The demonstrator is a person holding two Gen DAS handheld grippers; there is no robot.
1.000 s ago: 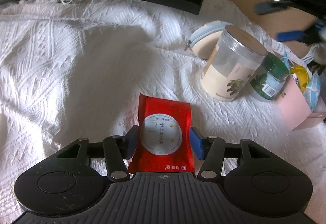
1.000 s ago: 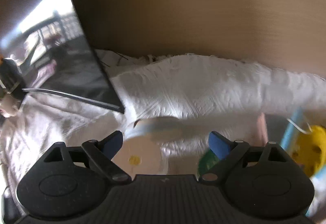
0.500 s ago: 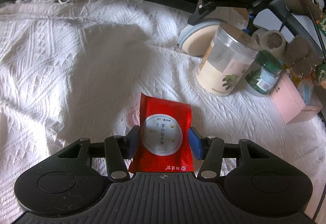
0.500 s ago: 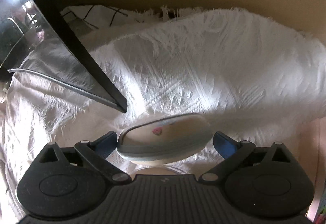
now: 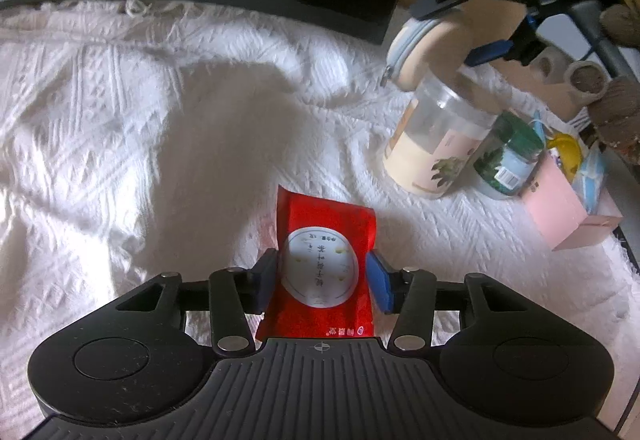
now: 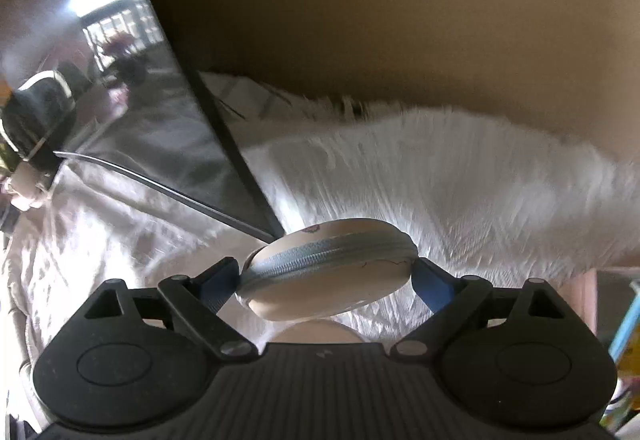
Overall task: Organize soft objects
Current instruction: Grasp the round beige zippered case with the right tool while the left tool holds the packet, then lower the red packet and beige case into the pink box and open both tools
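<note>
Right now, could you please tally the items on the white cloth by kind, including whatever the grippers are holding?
Jars: 2, a tall clear jar and a green-lidded jar
Packets: 1, a red packet
Zip pouches: 1, a round pouch
Boxes: 1, a pink box
Total: 5

The left gripper (image 5: pixel 322 282) is closing on a red packet (image 5: pixel 325 268) held between its blue pads, above the white textured cloth (image 5: pixel 140 127). Far right, the right gripper (image 5: pixel 468 27) grips a round zippered pouch (image 5: pixel 432 47) above a clear jar (image 5: pixel 436 143).
</note>
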